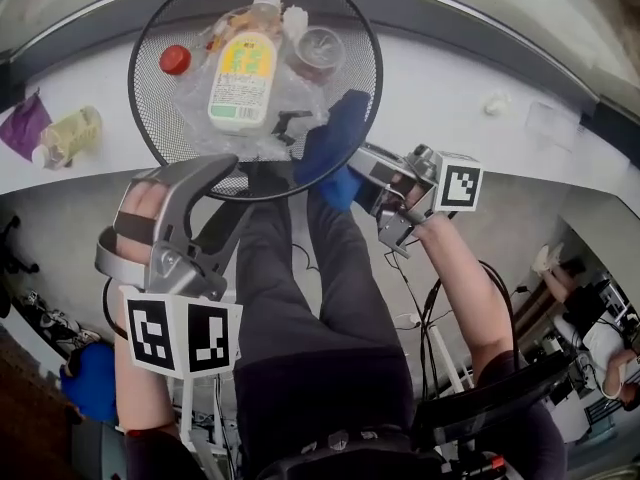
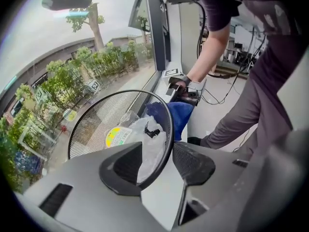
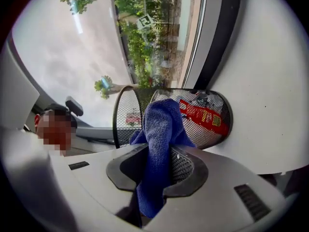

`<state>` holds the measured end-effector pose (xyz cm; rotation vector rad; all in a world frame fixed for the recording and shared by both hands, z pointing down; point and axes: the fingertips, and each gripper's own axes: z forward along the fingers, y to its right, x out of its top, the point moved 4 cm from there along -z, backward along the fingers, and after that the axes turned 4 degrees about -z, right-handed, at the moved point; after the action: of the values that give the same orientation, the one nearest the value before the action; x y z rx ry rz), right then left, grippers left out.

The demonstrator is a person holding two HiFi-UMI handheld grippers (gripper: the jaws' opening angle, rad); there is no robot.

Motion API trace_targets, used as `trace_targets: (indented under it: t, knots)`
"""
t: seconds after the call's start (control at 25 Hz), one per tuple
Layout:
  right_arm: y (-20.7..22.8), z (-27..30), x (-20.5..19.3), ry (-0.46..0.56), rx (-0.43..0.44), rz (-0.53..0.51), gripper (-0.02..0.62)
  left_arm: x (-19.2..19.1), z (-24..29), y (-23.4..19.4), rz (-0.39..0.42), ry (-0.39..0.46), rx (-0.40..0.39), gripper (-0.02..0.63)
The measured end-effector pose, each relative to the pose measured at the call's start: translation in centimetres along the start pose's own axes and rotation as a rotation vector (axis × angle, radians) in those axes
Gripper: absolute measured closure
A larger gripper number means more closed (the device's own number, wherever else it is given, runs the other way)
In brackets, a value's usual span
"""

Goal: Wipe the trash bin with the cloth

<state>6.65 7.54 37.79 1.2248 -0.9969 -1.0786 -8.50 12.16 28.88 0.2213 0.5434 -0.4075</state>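
At near left, the left gripper (image 2: 157,163) clamps the near rim of the tipped trash bin (image 1: 158,118); that hold should be steady. Further right, the right gripper (image 3: 154,170), jaws closed on the cloth (image 1: 335,138) against the rim, should press firmly and follow the mesh round.

The left gripper (image 1: 225,168), left of the dark grey trousers (image 1: 300,298), is a matt grey moulded shell with broad black jaws, one faced with a dimpled pad (image 2: 190,161). Grey loop bands (image 1: 125,230) cross its handle, and a white cube with black square markers (image 1: 185,336) sits at its rear. The right gripper (image 1: 352,168), right of the trousers, has silvery metal parts, a similar marker cube (image 1: 458,183) and the same grey shell. Thin black cables (image 1: 400,283) run just right of the trousers. A dark short sleeve (image 2: 217,8) shows above them.
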Motion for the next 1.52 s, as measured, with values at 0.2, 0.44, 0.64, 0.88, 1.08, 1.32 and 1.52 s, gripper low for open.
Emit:
trace_targets:
  t: [0.2,0.44,0.64,0.88,1.08,1.32,1.52]
  knots:
    - [-2.8,-2.4,5.2,0.051,-0.018,-0.235,0.502,0.1,-1.0,0.2,-0.042,0.022,-0.066,0.334]
    - [-8.0,-1.4,17.1,0.239,0.117,-0.388,0.502,-1.9,-0.5,0.1,0.105,-0.101,-0.065,0.328]
    - [-5.3,2.4,15.1,0.155,0.074,-0.272,0.502,-1.8,-0.2,-0.9,0.084,-0.102,0.005,0.44]
    - [-1.6,0.7,10.4,0.295,0.117,0.012,0.502,-1.8,-0.1,-0.9,0.071,-0.108,0.01,0.44]
    - [-0.1,-0.7,6.4,0.272,0.063,0.053,0.502,-1.1,0.1,-0.4,0.004,-0.108,0.029,0.439]
    - [0.9,-1.0,2.6,0.269,0.052,0.148,0.502,-0.6,0.4,-0.1,-0.055,-0.126,0.049,0.44]
    - [1.0,0.5,-2.6,0.074,-0.011,0.08,0.502,0.2,0.6,0.4,-0.053,-0.095,0.033,0.445]
